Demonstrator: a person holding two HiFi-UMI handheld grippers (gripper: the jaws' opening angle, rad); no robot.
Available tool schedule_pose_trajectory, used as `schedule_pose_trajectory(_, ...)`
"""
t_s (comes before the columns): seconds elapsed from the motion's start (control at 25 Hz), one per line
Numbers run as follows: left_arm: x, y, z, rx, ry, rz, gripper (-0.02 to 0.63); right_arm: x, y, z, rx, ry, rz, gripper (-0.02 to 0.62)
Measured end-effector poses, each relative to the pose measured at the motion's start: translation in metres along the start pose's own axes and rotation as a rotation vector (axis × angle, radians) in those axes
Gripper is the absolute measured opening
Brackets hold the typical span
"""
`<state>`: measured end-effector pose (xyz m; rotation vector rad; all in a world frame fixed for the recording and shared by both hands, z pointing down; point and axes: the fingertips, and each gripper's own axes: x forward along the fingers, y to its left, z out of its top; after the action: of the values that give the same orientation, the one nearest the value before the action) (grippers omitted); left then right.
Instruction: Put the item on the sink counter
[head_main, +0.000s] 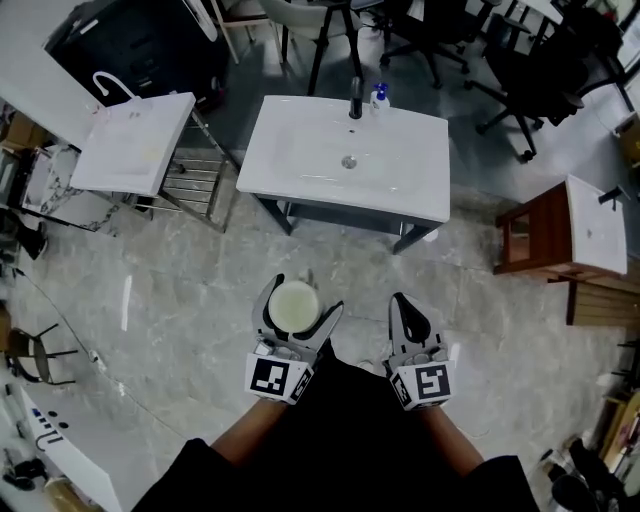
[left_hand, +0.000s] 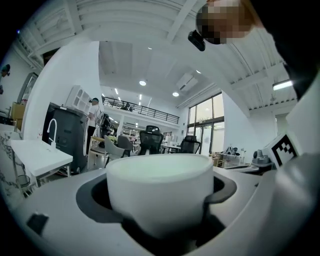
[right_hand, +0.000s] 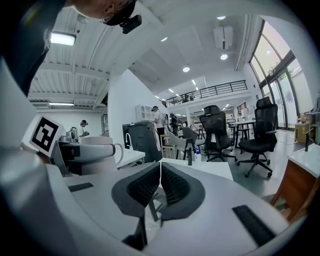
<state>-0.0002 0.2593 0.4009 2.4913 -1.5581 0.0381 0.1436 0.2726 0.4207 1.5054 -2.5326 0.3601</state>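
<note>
One cup (left_hand: 160, 192) stands upright, clamped in your left gripper (head_main: 306, 298). The sink counter (head_main: 410, 190) lies straight ahead of those jaws, well apart. Your right gripper (right_hand: 160, 176) is pressed together and empty; only its view shows the cup's handle, facing it.
</note>
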Motion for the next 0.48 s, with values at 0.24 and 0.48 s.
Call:
schedule_pose_trajectory(0.24,0.047,0.075,0.024,-0.037,-0.011,-0.027,0.462,0.089,0.015,0.029,-0.004,0.03,0.003,0.032)
schedule_pose_trajectory(0.48,0.07,0.143,0.033,-0.082,-0.012,-0.033,0.462,0.155,0.028,0.053,-0.028,0.026,-0.013,0.032)
